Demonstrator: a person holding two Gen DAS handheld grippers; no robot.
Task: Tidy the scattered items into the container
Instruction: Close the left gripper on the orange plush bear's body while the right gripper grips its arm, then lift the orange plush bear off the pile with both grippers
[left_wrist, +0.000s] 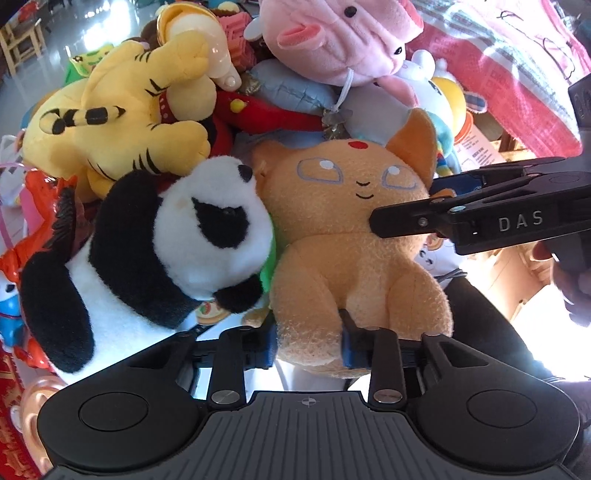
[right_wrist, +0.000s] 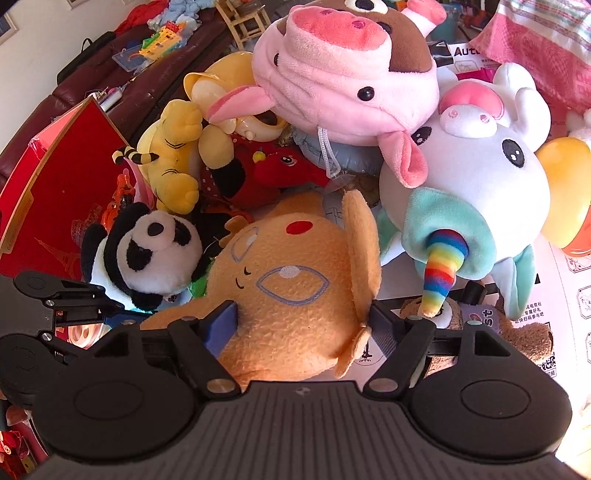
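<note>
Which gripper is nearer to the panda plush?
Left. The left gripper straddles the orange cat plush's lower body, directly beside the panda plush. The right gripper straddles the cat's head, with the cat between it and the panda.

The container cannot be made out in either view. The cat (left_wrist: 343, 236) hides the toys beneath it, and the panda's (left_wrist: 147, 251) lower body lies behind the left gripper's (left_wrist: 308, 343) housing. The pig's (right_wrist: 343, 70) head is cut off at the top edge.
</note>
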